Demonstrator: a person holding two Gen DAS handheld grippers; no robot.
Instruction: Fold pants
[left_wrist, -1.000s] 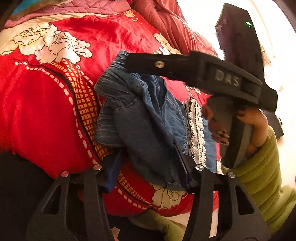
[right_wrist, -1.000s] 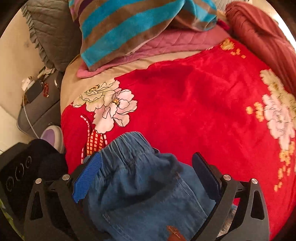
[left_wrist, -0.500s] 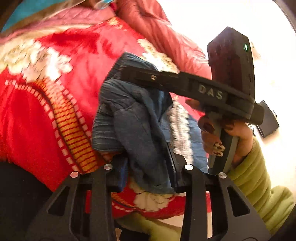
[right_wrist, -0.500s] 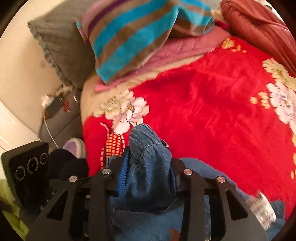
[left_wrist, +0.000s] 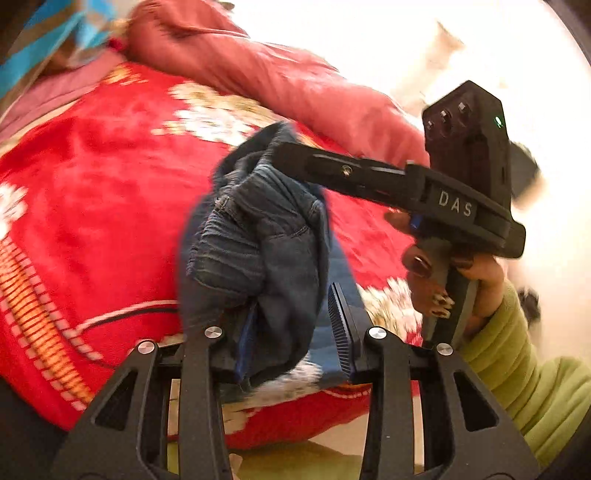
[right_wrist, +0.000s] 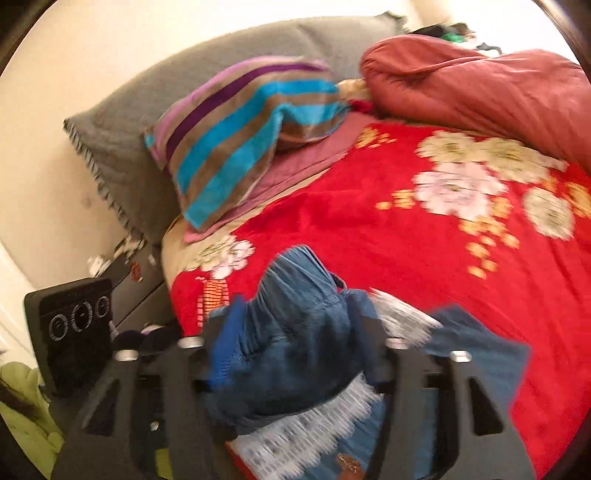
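Observation:
The blue denim pants hang bunched above the red flowered blanket, white lace trim dangling below. At the bottom of the left wrist view my left gripper is shut on a dark fold of denim. In that same view the right gripper's finger reaches in from the right onto the raised waistband, held by a hand in a green sleeve. In the blurred right wrist view the right gripper has its jaws opening, and the waistband bunch still fills the gap between its pads.
A striped pillow and a grey pillow lie at the head of the bed. A rolled reddish quilt runs along the far side. A grey bedside table stands left of the bed, beside a black housing.
Both grippers closed on the denim and lifted it off the blanket, carrying it across the bed. The right jaws went from wide to tight and now stand wider again.

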